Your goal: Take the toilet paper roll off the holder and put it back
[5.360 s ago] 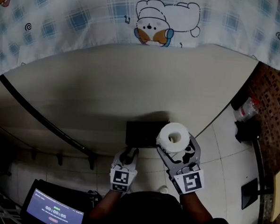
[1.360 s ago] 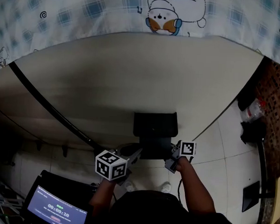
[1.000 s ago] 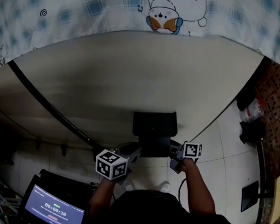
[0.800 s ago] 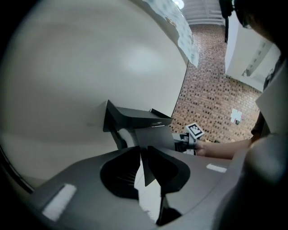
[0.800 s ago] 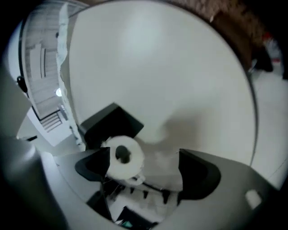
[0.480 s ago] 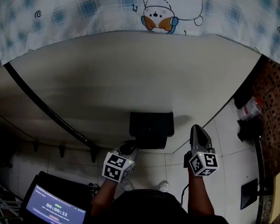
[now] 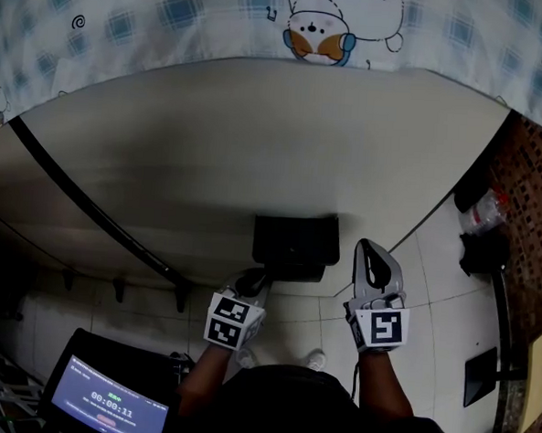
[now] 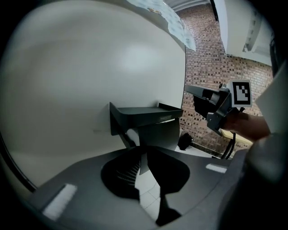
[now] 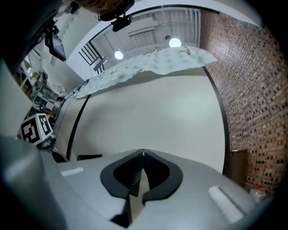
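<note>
The black holder [image 7: 292, 247] is fixed to the pale wall, between my two grippers in the head view. In the left gripper view a pale curve of the toilet paper roll [image 8: 132, 134] shows under the holder's shelf [image 8: 146, 112]; the head view hides the roll. My left gripper [image 7: 251, 281] points at the holder's lower left, its jaws together on nothing. My right gripper [image 7: 370, 249] stands raised to the right of the holder, clear of it. Its jaws have just closed and hold nothing. The right gripper view faces bare wall over the met fingertips [image 9: 143, 153].
A patterned cloth [image 7: 319, 22] hangs over the wall's top. A black cable [image 7: 88, 209] runs down the wall at the left. A screen with a timer [image 7: 104, 404] sits low left. A bottle [image 7: 480, 210] and dark items lie by the brick wall [image 7: 529, 181].
The right gripper rose from beside the holder's underside, rolled over and shut empty; several seconds ago it carried the roll. The left gripper tilted a little and stayed in place.
</note>
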A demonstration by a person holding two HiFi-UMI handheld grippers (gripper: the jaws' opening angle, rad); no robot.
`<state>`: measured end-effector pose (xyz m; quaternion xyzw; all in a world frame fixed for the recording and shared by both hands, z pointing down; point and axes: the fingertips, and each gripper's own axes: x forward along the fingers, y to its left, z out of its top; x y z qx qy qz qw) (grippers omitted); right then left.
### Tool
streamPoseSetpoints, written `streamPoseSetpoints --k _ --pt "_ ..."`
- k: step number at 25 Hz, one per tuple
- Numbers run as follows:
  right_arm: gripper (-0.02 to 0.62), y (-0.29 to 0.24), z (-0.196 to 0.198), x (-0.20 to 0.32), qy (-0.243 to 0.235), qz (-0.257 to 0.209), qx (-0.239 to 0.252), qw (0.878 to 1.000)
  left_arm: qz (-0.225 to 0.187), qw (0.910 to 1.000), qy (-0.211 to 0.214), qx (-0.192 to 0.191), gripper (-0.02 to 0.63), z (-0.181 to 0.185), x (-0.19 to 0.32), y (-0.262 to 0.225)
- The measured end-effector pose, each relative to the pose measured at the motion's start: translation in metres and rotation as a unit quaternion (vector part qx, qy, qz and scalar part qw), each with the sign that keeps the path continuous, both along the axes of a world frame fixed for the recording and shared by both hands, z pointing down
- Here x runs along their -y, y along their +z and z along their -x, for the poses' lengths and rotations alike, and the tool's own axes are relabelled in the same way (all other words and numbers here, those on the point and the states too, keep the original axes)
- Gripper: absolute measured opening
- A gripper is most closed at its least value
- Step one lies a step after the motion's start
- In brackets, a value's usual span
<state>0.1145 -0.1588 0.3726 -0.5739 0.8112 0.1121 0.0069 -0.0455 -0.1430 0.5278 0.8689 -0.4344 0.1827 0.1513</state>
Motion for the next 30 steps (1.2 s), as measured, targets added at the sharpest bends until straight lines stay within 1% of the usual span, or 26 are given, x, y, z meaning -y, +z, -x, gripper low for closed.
streamPoseSetpoints --k 4,12,16,17,19,20,21,22,25,27,30 --pt "0.002 0.001 0.000 0.000 0.003 0.007 0.009 1.000 -0.007 0.9999 -0.014 0.001 0.069 0.000 0.003 0.003" --pt "0.002 -0.011 0.009 -0.004 -0.003 -0.016 0.006 1.000 -0.021 0.9994 -0.028 0.005 0.074 0.001 0.006 0.005" --pt "0.002 -0.014 0.012 -0.008 -0.002 -0.028 0.014 1.000 -0.007 0.9980 -0.061 0.017 0.106 0.018 0.002 0.011" --pt "0.002 -0.014 0.012 -0.008 -0.001 -0.027 0.014 1.000 -0.002 0.9972 -0.073 0.018 0.125 0.025 0.001 0.013" --pt "0.002 -0.011 0.015 -0.009 -0.003 -0.023 0.013 1.000 0.003 0.9946 -0.103 0.009 0.130 0.039 0.001 0.014" --pt "0.002 -0.011 0.016 -0.010 -0.005 -0.022 0.014 1.000 -0.005 0.9927 -0.120 -0.001 0.120 0.046 0.001 0.007" --pt "0.002 -0.010 0.018 -0.010 -0.007 -0.021 0.014 1.000 -0.022 0.9905 -0.135 -0.013 0.078 0.053 0.002 -0.005" --pt "0.002 -0.009 0.021 -0.011 -0.009 -0.020 0.013 1.000 -0.044 0.9878 -0.147 -0.025 0.020 0.058 0.003 -0.020" --pt "0.002 -0.010 0.028 -0.014 -0.004 -0.024 -0.008 1.000 -0.123 0.9780 -0.160 -0.055 0.017 0.064 0.005 -0.070" --pt "0.002 -0.011 0.029 -0.016 0.002 -0.023 -0.014 1.000 -0.169 0.9703 -0.162 -0.061 0.017 0.062 0.005 -0.103" --pt "0.002 -0.014 0.029 -0.017 0.003 -0.024 -0.008 1.000 -0.215 0.9637 -0.146 -0.064 0.017 0.050 0.002 -0.138"
